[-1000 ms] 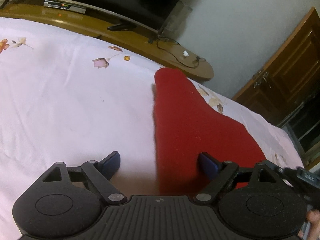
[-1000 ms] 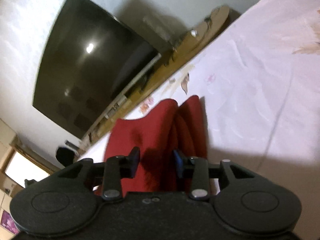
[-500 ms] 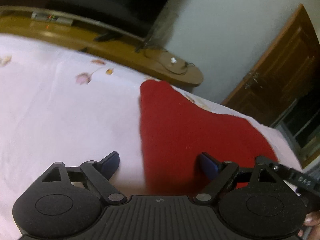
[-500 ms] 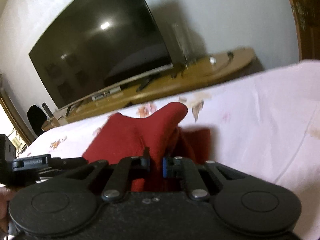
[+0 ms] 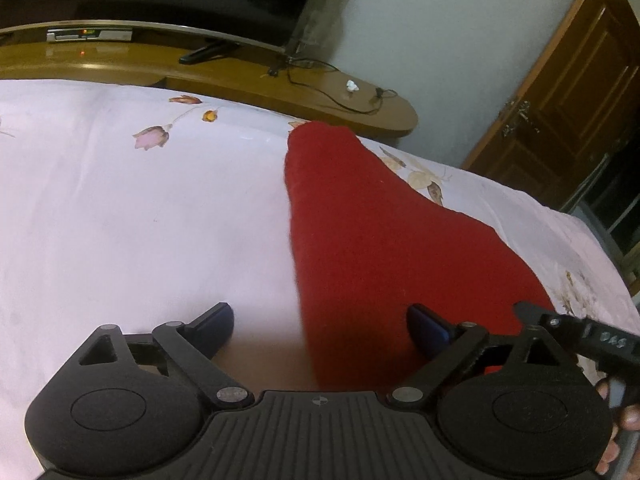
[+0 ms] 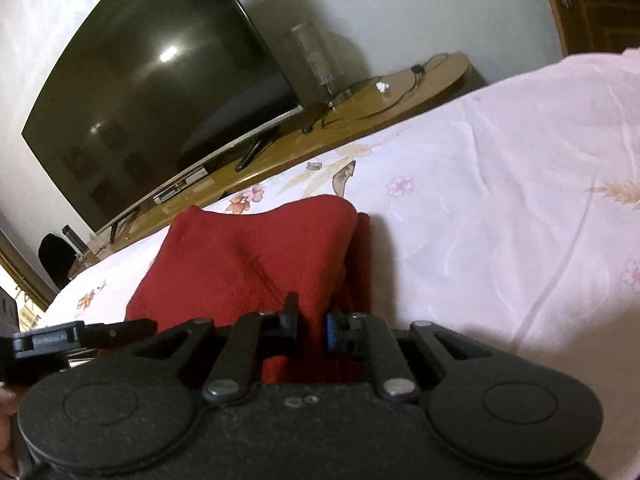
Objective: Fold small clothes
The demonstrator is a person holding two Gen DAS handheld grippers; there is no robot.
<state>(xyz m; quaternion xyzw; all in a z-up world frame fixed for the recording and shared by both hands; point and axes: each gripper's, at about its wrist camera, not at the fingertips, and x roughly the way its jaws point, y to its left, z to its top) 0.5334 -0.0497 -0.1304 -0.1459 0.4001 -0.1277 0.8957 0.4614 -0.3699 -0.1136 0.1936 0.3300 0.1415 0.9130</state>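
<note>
My right gripper (image 6: 311, 322) pinches a raised fold of the red garment (image 6: 256, 256), jaws narrow and easing open a touch, while my left gripper (image 5: 320, 320) spreads wider over the garment's near edge, gripping nothing. The garment lies on the floral bedsheet (image 5: 120, 208) — beyond it, a wooden TV stand (image 5: 248, 76) and dark television (image 6: 160, 92). The other gripper's label (image 6: 50, 339) is too blurred to read.

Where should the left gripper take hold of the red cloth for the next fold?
Probably the near left edge of the red cloth. It runs straight toward the open left gripper, whose jaws are opening astride it. Come in low along the bedsheet. The right gripper already pinches the near right side.
</note>
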